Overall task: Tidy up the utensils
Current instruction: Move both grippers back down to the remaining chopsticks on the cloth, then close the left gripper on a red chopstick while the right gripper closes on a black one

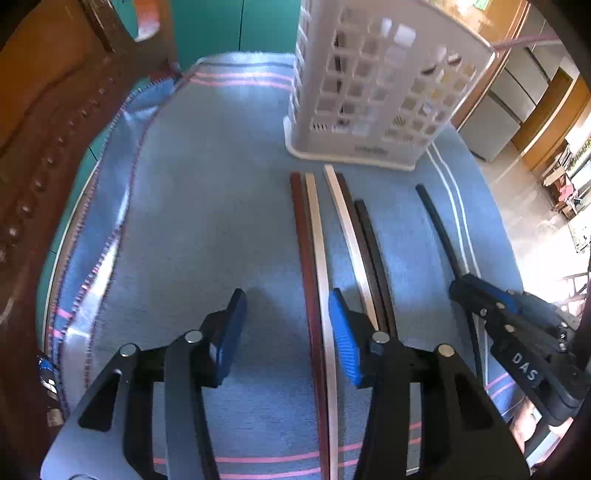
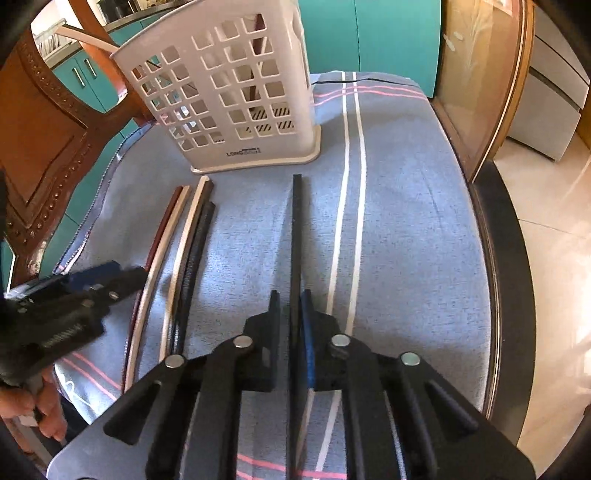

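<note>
Chopsticks: long thin sticks lying lengthwise on the counter, centre of the left-wrist frame, just below the basket. From left: a dark red one, a cream one touching it, then a 2nd cream one w/ two dark brown ones tight beside it. A single black stick lies apart to the right, centre of the right-wrist frame.

Right tongs are closed on that black stick near its lower end. Left tongs stand about half open, nothing gripped; red + cream sticks run between the pads, not pressed.

White plastic basket w/ square-hole lattice stands upright, upper centre; base print starts "LONG", rest unreadable. "DAS" in white on the right tongs' body, lower right of left-wrist frame.

Counter is covered w/ a blue-grey cloth, pink and white stripes. Teal cabinets behind, carved brown wooden chair at left, pale tiled floor at right.
</note>
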The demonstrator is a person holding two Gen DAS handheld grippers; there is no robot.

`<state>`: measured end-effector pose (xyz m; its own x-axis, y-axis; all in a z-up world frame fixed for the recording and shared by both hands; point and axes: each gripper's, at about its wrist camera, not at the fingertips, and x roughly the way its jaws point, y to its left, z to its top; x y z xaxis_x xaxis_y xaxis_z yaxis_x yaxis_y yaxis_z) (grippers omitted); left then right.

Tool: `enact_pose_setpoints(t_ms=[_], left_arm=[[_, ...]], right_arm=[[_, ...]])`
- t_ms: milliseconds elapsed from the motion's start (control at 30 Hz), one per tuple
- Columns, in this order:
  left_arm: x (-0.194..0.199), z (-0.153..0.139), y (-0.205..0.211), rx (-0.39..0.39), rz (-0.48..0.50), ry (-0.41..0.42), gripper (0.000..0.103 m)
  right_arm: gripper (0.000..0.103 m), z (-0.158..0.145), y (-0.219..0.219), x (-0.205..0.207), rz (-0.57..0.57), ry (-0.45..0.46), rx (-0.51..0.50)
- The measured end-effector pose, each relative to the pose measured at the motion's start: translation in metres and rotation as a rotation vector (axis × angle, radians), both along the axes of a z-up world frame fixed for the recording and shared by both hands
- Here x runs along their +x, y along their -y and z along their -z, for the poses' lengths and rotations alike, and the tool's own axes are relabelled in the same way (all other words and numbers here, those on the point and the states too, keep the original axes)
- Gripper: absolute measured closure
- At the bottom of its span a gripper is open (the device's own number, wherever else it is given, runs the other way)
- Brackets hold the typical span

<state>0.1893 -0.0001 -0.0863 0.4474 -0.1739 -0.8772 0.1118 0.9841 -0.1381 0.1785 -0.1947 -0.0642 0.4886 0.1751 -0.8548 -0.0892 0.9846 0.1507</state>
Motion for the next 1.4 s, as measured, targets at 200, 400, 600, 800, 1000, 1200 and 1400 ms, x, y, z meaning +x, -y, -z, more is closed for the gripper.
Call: enact_pose_setpoints(t_ms=[200, 400, 600, 800, 1000, 1200, 1400], left_arm=[[-0.002, 0.001, -0.003, -0.01, -0.015, 0.005, 0.071], [-0.006, -0.001, 0.002, -0.021, 0.003, 0.007, 0.084], [-0.006, -0.001, 0.0, -0.043, -0.008, 0.0, 0.084], [-0.007, -0.002, -0.006, -0.04, -0.001, -0.002, 0.085], [-0.008, -0.003, -0.004, -0.116, 0.027, -0.025, 0.096], [-0.014, -0.003, 0.0, -0.185, 0.062, -0.041, 0.096], [-0.012, 0.004, 0.005, -0.105, 0.042, -0.031, 0.091]], right_arm=[[0.09, 0.0, 0.003, -0.002, 0.007, 0.003, 0.002], [0.09, 0.001, 0.001, -0.002, -0.003, 0.003, -0.016], [0.09, 0.002, 0.0, -0.002, -0.011, 0.003, -0.019], [0.09, 0.003, 0.0, -0.002, -0.006, 0.001, -0.02], [0.09, 0.003, -0.001, -0.002, -0.003, 0.003, -0.021], [0.09, 0.003, 0.0, -0.002, -0.003, 0.002, -0.022], [0.088, 0.002, 0.0, -0.002, -0.008, 0.002, -0.018]])
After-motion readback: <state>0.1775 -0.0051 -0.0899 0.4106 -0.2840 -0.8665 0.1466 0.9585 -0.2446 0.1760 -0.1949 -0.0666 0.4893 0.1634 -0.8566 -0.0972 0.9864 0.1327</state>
